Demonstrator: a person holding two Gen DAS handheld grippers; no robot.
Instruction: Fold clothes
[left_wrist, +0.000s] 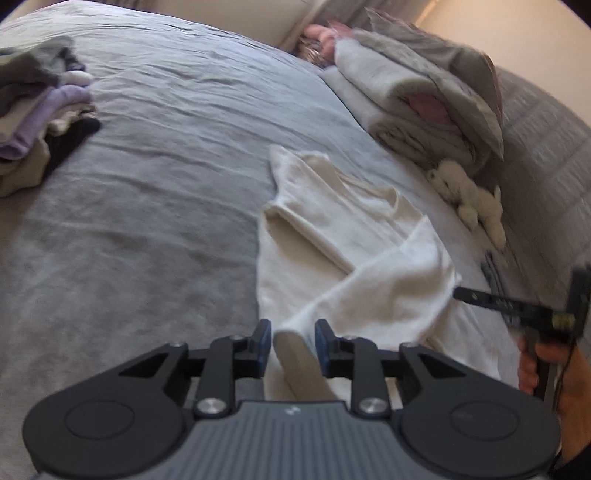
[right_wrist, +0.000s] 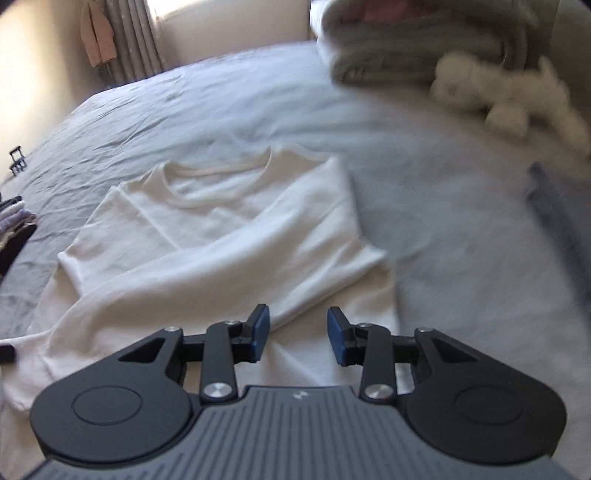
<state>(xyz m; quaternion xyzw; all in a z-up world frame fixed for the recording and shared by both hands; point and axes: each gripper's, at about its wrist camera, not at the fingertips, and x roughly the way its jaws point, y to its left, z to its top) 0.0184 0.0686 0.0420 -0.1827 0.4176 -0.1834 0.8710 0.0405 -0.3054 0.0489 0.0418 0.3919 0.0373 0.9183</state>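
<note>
1. The long-sleeved top (right_wrist: 221, 236) I am folding is plain cream-white, with no print.
2. The bed cover (left_wrist: 166, 155) under it is plain grey-blue.
3. My left gripper (left_wrist: 291, 345) and right gripper (right_wrist: 298, 341) are black with blue pads and a ribbed grey body.
4. The heap of clothes (left_wrist: 37, 122) mixes lilac, beige, grey, white and black.
5. The soft toy (left_wrist: 469, 199) is fluffy white.
6. The folded bedding (left_wrist: 413, 110) is pale grey with some pink showing.
</note>
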